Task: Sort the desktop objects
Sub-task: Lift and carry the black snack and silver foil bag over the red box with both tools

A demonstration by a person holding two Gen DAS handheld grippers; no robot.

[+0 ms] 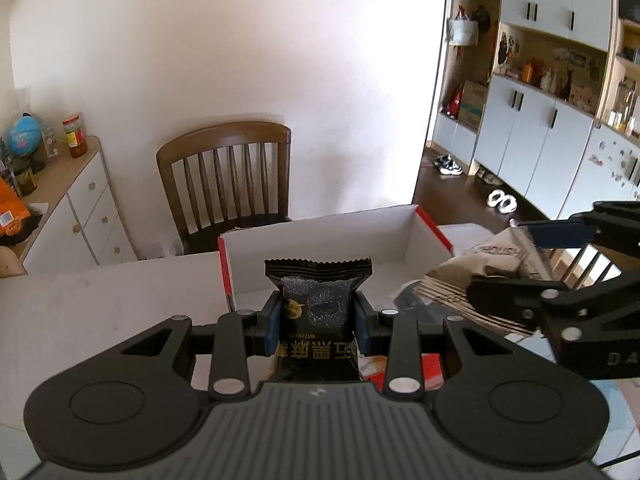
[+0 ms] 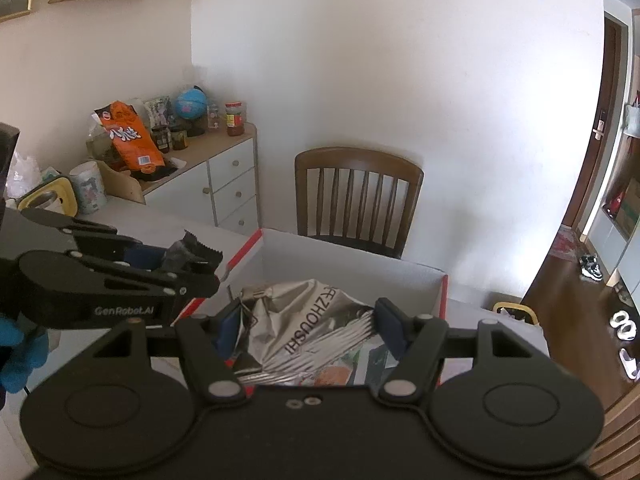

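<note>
My left gripper [image 1: 318, 318] is shut on a small black snack packet [image 1: 318, 300] with gold lettering, held upright just in front of an open white box with red edges [image 1: 400, 236]. In the right wrist view the same gripper [image 2: 200, 270] and packet [image 2: 192, 256] show at left, near the box's left rim. My right gripper [image 2: 310, 328] is shut on a crumpled silver foil bag [image 2: 304, 316], held over the box [image 2: 352, 260]. From the left wrist view, that gripper [image 1: 520, 256] and foil bag [image 1: 480, 276] hang at the box's right side.
The box stands on a white table [image 1: 100, 312] with a brown wooden chair [image 1: 228, 184] behind it. A white drawer cabinet [image 2: 228, 184] with jars, a globe and an orange bag stands at left. A blue-gloved hand [image 2: 16, 356] shows at the left edge.
</note>
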